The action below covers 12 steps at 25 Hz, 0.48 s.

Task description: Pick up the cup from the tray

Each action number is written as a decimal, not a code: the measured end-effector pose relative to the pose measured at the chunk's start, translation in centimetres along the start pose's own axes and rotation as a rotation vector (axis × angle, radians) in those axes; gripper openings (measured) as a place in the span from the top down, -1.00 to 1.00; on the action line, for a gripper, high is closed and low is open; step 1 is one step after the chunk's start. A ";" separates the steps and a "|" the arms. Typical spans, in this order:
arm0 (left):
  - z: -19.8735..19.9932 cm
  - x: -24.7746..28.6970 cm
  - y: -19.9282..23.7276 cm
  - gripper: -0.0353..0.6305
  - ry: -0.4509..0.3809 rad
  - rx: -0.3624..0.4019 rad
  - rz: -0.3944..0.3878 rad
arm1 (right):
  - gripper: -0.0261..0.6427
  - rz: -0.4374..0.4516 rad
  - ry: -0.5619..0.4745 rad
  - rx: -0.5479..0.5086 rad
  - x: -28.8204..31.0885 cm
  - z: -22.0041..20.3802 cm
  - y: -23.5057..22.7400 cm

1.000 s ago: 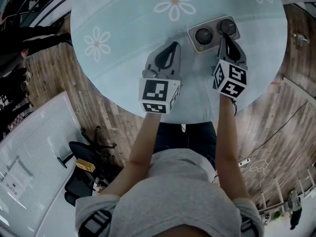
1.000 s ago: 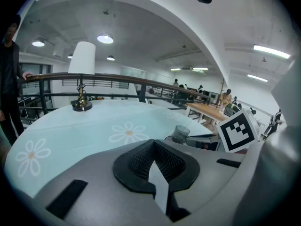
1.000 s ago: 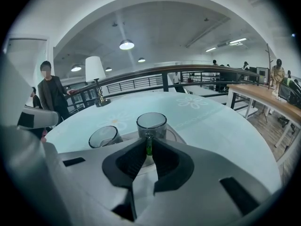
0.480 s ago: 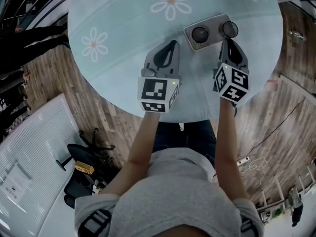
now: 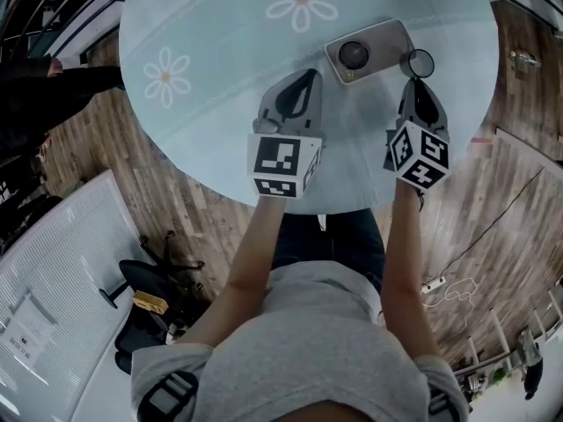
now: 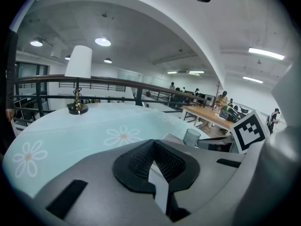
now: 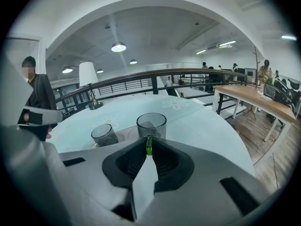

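Note:
A grey tray (image 5: 383, 37) lies on the round table and holds one dark glass cup (image 5: 354, 55). A second clear cup (image 5: 420, 62) is just past the tray's right edge, at the tips of my right gripper (image 5: 414, 83). In the right gripper view the jaws are shut on the near rim of this cup (image 7: 151, 124), and the other cup (image 7: 104, 134) stands to its left. My left gripper (image 5: 303, 83) hovers shut and empty over the cloth, left of the tray. In the left gripper view its jaws (image 6: 153, 149) are pressed together.
The table (image 5: 220, 69) wears a pale blue cloth with white daisies. A lamp (image 7: 89, 86) with a white shade stands at its far side. A person in dark clothes (image 7: 36, 95) stands beyond the table's left rim. Railings and desks lie behind.
The right gripper has drawn back to the right with the cup, which has left its place in the tray. The left gripper has stayed where it was.

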<state>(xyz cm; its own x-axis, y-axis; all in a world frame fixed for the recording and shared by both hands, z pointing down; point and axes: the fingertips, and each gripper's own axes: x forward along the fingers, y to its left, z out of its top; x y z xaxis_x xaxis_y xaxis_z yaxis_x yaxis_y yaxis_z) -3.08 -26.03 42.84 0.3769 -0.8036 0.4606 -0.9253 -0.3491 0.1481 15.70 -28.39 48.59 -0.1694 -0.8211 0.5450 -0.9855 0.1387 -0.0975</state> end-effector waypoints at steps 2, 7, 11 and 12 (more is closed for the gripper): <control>-0.1 -0.1 -0.2 0.88 0.003 0.005 -0.011 | 0.81 -0.007 0.003 0.005 -0.2 -0.3 -0.1; -0.2 -0.4 -0.7 0.88 0.011 0.021 -0.027 | 0.81 -0.024 0.011 0.017 -0.7 -1.0 -0.6; -0.4 -0.5 -0.9 0.88 0.017 0.029 -0.031 | 0.81 -0.034 0.023 0.027 -1.1 -1.9 -0.9; -0.4 -0.5 -1.0 0.88 0.015 0.028 -0.032 | 0.81 -0.037 0.027 0.030 -1.1 -2.1 -1.0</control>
<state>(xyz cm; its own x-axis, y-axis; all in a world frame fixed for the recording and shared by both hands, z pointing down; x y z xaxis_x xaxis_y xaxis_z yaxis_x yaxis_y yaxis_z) -2.37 -25.12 42.80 0.4053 -0.7846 0.4692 -0.9112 -0.3881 0.1382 16.87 -26.45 49.88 -0.1335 -0.8100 0.5711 -0.9906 0.0918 -0.1013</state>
